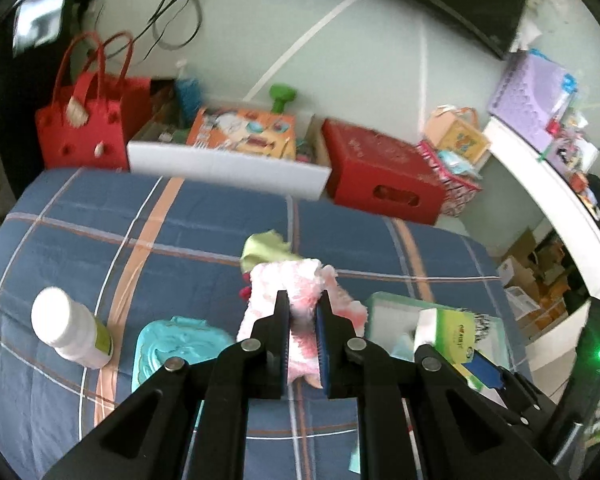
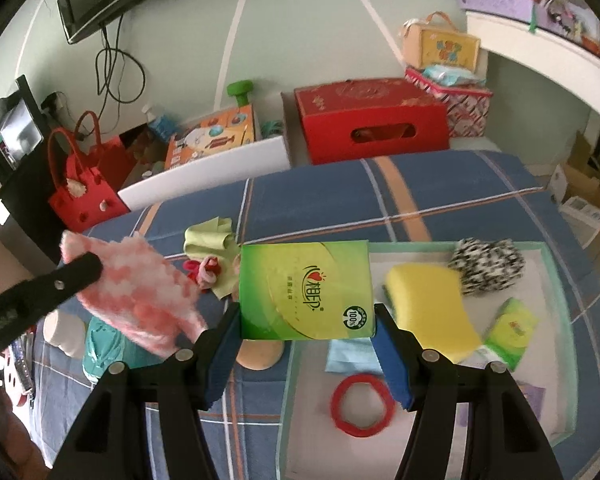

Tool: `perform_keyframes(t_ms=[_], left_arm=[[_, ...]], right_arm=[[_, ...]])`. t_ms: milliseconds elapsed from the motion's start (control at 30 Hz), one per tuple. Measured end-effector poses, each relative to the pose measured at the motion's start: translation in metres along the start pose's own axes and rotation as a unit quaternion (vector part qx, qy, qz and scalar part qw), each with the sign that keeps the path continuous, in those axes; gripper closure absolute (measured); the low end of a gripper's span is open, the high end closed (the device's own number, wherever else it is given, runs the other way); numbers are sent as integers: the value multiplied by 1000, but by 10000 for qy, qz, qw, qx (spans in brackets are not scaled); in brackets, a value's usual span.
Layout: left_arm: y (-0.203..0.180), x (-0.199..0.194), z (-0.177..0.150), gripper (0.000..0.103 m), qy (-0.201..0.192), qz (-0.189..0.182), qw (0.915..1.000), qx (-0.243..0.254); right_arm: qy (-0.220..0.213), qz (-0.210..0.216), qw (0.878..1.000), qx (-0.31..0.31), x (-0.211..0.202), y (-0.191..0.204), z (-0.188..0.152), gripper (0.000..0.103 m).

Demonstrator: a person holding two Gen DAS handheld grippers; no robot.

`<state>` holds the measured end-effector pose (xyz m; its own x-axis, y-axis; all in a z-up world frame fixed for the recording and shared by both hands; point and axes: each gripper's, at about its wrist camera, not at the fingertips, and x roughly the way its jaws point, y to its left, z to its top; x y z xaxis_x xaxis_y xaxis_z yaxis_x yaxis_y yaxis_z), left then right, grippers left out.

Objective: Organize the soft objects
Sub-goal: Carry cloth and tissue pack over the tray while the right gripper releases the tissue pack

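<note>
While my left tool [image 1: 303,312] is pinched nearly closed on a pink-and-white fluffy cloth [image 1: 296,280], lifted clear of the bed, my right tool [image 2: 306,322] stands wide with its blue pads pressed on either side of a green tissue pack [image 2: 305,290], which I hold above the near left edge of the clear tray [image 2: 556,272]. Under that pack, on the plaid bedspread [image 1: 204,216], I see a tan rounded thing [image 2: 260,354] that I cannot identify, and just left of it a teal embossed lid [image 1: 172,344]. A white bottle [image 1: 70,328] lies on its side further left. Inside the tray lie a red ring [image 2: 360,406], a pale blue cloth [image 2: 350,354], a yellow sponge [image 2: 428,308], a smaller green packet [image 2: 510,334] and, at the far end, a black-and-white fuzzy item [image 2: 486,266]. Beyond the held cloth, a light green cloth [image 2: 208,236] and a small red-and-pink plush piece [image 2: 204,270] rest together on the bedspread, left of the tray. Past the bed's far edge I see a red felt bag [image 1: 88,132], a white box [image 1: 228,164] with an orange game carton [image 1: 244,132] in it, and a red cardboard box [image 2: 372,120] against the pale green wall.
</note>
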<state>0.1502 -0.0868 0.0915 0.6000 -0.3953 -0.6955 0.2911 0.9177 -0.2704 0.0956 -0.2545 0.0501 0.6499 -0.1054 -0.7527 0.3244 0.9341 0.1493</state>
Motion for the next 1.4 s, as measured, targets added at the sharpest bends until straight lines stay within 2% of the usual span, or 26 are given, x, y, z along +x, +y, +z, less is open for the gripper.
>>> perform_keyframes(t_ms=[233, 467, 567, 833, 900, 967, 1100, 1200, 1400], left_arm=[[-34, -42, -1, 91, -481, -415, 9971, 412], [-64, -58, -7, 91, -566, -807, 9923, 747], [-84, -54, -15, 91, -492, -886, 9901, 970], [-132, -36, -42, 91, -104, -1314, 9797, 1509], [-140, -20, -50, 91, 122, -1381, 9775, 1590], [-143, 4, -58, 91, 405, -1266, 9780, 1607], [-139, 50, -78, 91, 955, -926, 9783, 1590], [-132, 77, -89, 91, 1311, -733, 9773, 1494], [-125, 98, -100, 91, 1564, -533, 9755, 1450]], right_arm=[[-327, -328, 9988, 138, -32, -28, 2, 37], [-457, -817, 9949, 375, -53, -67, 3, 37], [-432, -1166, 9904, 604, -59, -92, 1, 37], [-290, -1724, 9794, 1006, -65, -142, -7, 37], [-187, -1776, 9774, 1133, -60, -153, -10, 37], [-65, -1763, 9769, 1206, -52, -159, -13, 37], [457, -1746, 9767, 1165, -22, -165, -21, 37], [613, -1725, 9763, 1150, -11, -167, -24, 37], [877, -1788, 9722, 1229, 5, -176, -33, 37]])
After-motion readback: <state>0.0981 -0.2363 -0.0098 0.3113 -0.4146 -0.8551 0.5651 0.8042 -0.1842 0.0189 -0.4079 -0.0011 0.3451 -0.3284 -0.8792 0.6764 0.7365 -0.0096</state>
